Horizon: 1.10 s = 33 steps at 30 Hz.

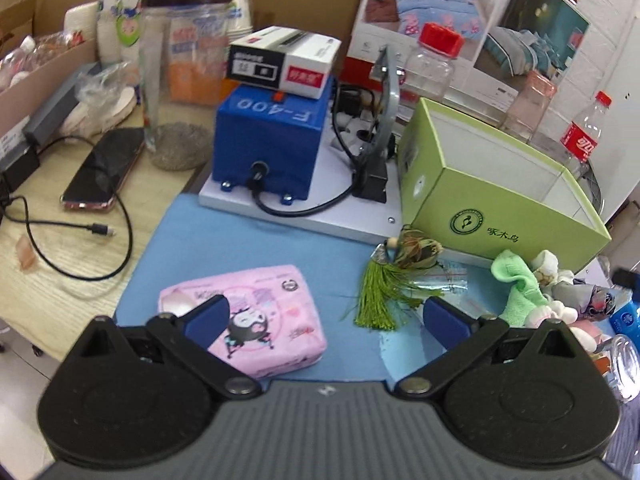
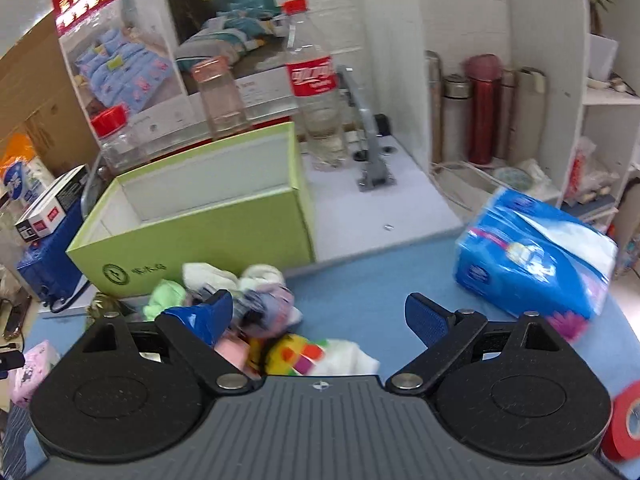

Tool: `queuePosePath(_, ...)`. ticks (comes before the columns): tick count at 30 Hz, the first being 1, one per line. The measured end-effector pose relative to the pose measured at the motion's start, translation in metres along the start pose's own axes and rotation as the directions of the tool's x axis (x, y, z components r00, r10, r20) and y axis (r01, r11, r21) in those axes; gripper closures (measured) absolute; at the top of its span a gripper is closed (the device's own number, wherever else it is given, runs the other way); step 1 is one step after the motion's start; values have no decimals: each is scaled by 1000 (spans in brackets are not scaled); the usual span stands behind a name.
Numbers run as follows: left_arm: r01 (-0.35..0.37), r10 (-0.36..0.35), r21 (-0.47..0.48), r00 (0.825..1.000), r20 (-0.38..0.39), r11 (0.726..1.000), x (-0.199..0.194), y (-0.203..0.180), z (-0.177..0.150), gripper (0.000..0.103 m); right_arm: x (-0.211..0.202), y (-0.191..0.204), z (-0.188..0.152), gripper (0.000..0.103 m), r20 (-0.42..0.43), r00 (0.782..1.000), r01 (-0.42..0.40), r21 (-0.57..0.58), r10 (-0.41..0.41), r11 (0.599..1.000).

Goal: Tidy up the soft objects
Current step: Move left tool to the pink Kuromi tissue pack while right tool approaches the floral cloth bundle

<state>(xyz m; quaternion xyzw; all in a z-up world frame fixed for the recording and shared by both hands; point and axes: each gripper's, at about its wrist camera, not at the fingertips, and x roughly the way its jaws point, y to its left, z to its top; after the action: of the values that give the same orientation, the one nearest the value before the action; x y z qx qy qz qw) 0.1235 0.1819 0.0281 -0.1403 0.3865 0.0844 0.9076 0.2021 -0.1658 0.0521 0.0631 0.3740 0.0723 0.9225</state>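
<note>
A pink tissue pack with a cartoon print lies on the blue mat, just ahead of my open, empty left gripper; its left fingertip overlaps the pack in view. A green tassel ornament lies to the right. An open green box stands behind; in the right wrist view the box looks empty. A pile of soft things, with a green cloth, socks and a yellow plush, lies before my open, empty right gripper. A blue tissue pack lies at right.
A blue F-400 machine on a white base, a glass jar, a phone with a cable and a cola bottle stand around. Flasks line the wall. A red tape roll sits at right.
</note>
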Motion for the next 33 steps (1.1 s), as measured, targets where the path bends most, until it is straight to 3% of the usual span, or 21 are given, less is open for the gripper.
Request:
queuePosePath(4, -2, 2, 38, 1000, -21, 999, 7, -13, -3, 1, 39, 43, 19, 23, -90, 994, -73, -132, 61, 989)
queuePosePath(7, 11, -10, 36, 1000, -24, 999, 9, -11, -4, 1, 71, 46, 19, 23, -200, 980, -39, -183, 1, 982)
queuePosePath(8, 10, -9, 33, 1000, -19, 999, 9, -10, -4, 1, 73, 39, 17, 23, -212, 977, -17, -179, -21, 984)
queuePosePath(10, 7, -6, 28, 1000, -18, 1000, 9, -9, -5, 1, 64, 8, 16, 23, -220, 975, -41, -66, 25, 997)
queuePosePath(12, 15, -15, 20, 1000, -16, 1000, 7, -8, -6, 1, 46, -21, 13, 23, -186, 983, -5, 33, 11, 999)
queuePosePath(14, 21, -21, 14, 1000, -15, 1000, 6, -8, -7, 1, 30, -44, 3, 23, -172, 983, 77, 54, -66, 996)
queuePosePath(18, 13, -13, 24, 1000, 0, 1000, -1, -8, -12, 1, -5, -82, -32, 23, -174, 976, 153, 124, -130, 980)
queuePosePath(23, 3, -3, 19, 1000, 20, 1000, -9, -6, -13, 1, -52, -98, -75, 23, -168, 944, 301, 91, -283, 949)
queuePosePath(26, -6, 5, 19, 1000, 30, 1000, -12, -7, -13, 1, -70, -100, -78, 23, -121, 955, 285, 111, -272, 952)
queuePosePath(29, -32, 30, 35, 999, 44, 999, -17, -5, -14, 1, -73, -98, -73, 22, -54, 976, 218, 156, -212, 963)
queuePosePath(31, -59, 57, 45, 997, 55, 997, -20, -1, -15, 1, -59, -98, -66, 22, -33, 983, 182, 192, -179, 964)
queuePosePath(33, -80, 77, 51, 995, 67, 995, -22, 5, -15, 1, -44, -99, -64, 22, -38, 979, 205, 203, -201, 957)
